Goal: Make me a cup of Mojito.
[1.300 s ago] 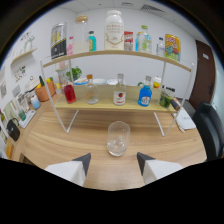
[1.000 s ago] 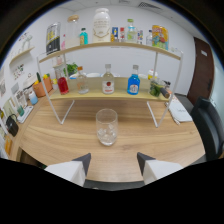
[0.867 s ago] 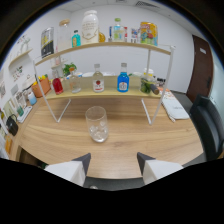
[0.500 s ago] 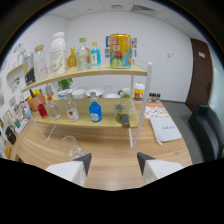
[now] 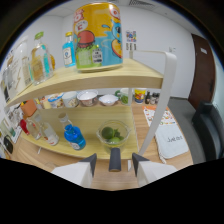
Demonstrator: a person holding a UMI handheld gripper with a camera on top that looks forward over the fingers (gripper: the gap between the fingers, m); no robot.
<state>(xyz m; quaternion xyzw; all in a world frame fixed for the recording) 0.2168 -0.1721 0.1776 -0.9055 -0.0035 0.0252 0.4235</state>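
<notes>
I have swung off the glass toward the shelf (image 5: 100,77), where my gripper (image 5: 114,169) hangs open and empty just before the lime bowl (image 5: 113,134).

Gripper (image 5: 112,167): two fingers (image 5: 79,172) showing at bottom of view, one either side of centre. Each finger pale, white to light grey, broad and blocky, flat-faced, widening toward the camera. Inner tips darker, grey-black, wedge-shaped, angled in toward each other. Gap between the tips plain to see. Behind the fingers the gripper body reads as a solid black mass filling the lower part of the view, edge curved, no detail resolvable. No cables, screws or markings made out on fingers or body. No hand or sleeve of the person visible.
</notes>
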